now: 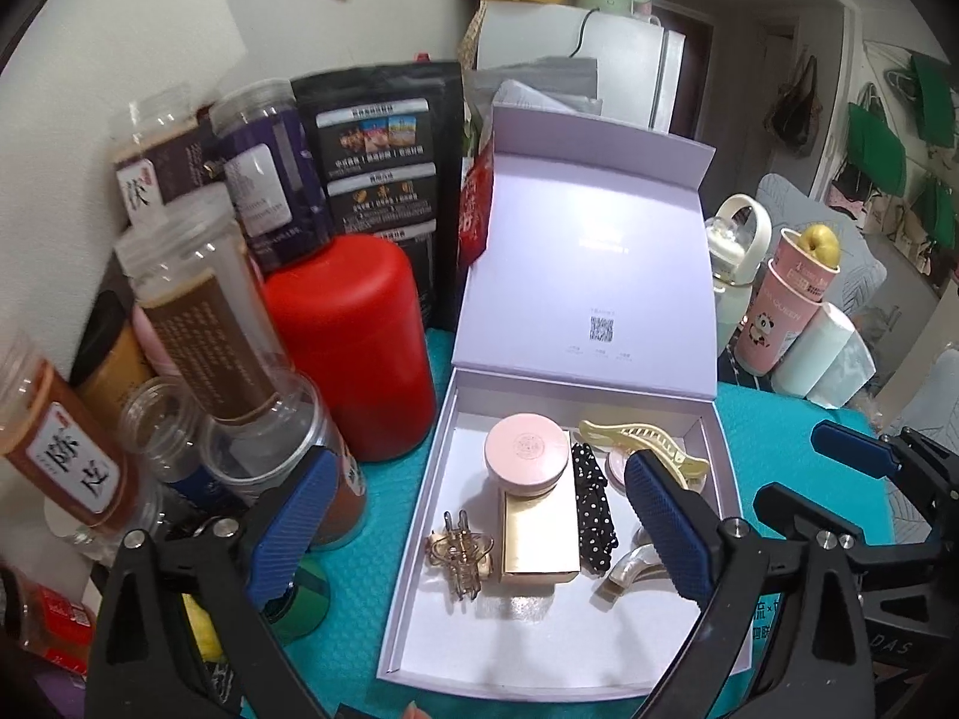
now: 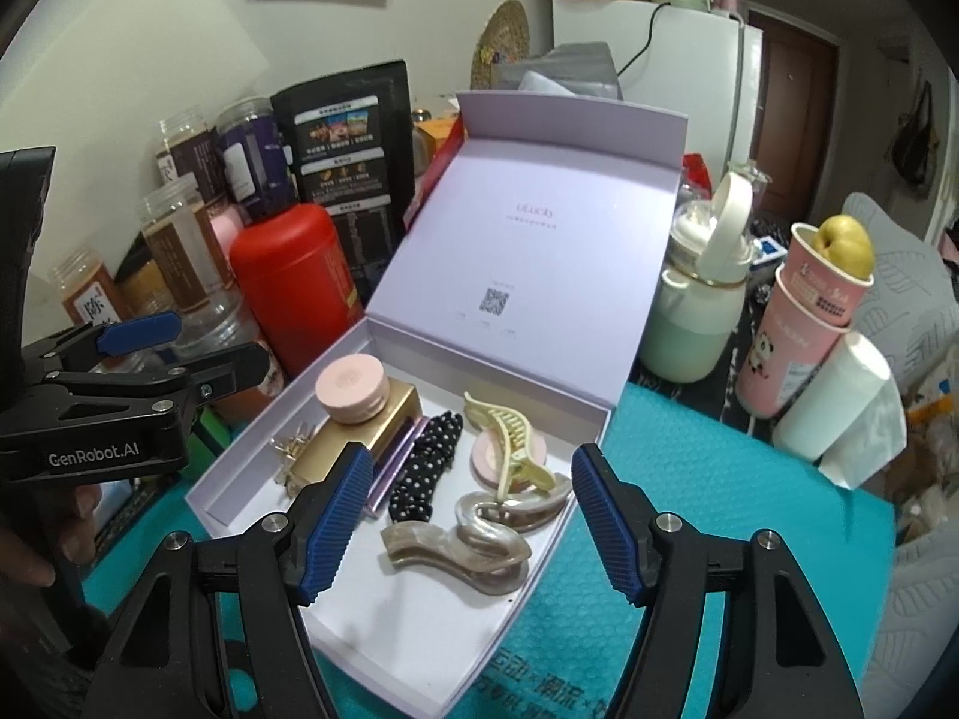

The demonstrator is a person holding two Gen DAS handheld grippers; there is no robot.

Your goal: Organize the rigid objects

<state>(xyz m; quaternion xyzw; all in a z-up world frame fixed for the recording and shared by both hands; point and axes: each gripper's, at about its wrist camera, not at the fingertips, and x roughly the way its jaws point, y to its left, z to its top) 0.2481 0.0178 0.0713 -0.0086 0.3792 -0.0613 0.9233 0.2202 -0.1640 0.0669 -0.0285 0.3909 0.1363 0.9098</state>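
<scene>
- Teal padded mat (image 2: 689, 479) over a crowded household table, jars (image 1: 198, 323) and a red canister (image 1: 353, 347) packed along the left, pink paper cups (image 2: 803, 329) and a pale green bottle (image 2: 695, 311) to the right.
- Centre of the mat: lavender gift box (image 2: 383, 353), hinged lid (image 2: 527, 227) propped upright at the far side, tray open toward both cameras.
- Inside the tray, left to right: gold claw clip (image 1: 458, 554), gold rectangular case (image 1: 536, 530) topped by a round pink compact (image 1: 527, 452), black polka-dot scrunchie (image 2: 428, 461), cream claw clip (image 2: 509, 443) resting on a second pink compact (image 2: 479, 455), two pearly wave-shaped hair clips (image 2: 455, 548) nearest the front.
- Right gripper (image 2: 470, 524): blue pads spread wide, nothing between them, poised just above the tray's near right corner.
- Left gripper (image 1: 479, 530): likewise spread and empty, hovering over the tray's left half, gold case straight ahead.
- Key relation: pearly clips directly between and just ahead of the right gripper's pads, long axes running roughly crosswise, left to right, across that gripper's line of approach.
- Judged the nearer tool for those clips: the right; for the gold case and gold clip, the left.
- Likely need for any pick of a wave clip: a closing across its narrow width, not its length.
- No loose item visible on the mat outside the box; sorting apparently well advanced.
</scene>
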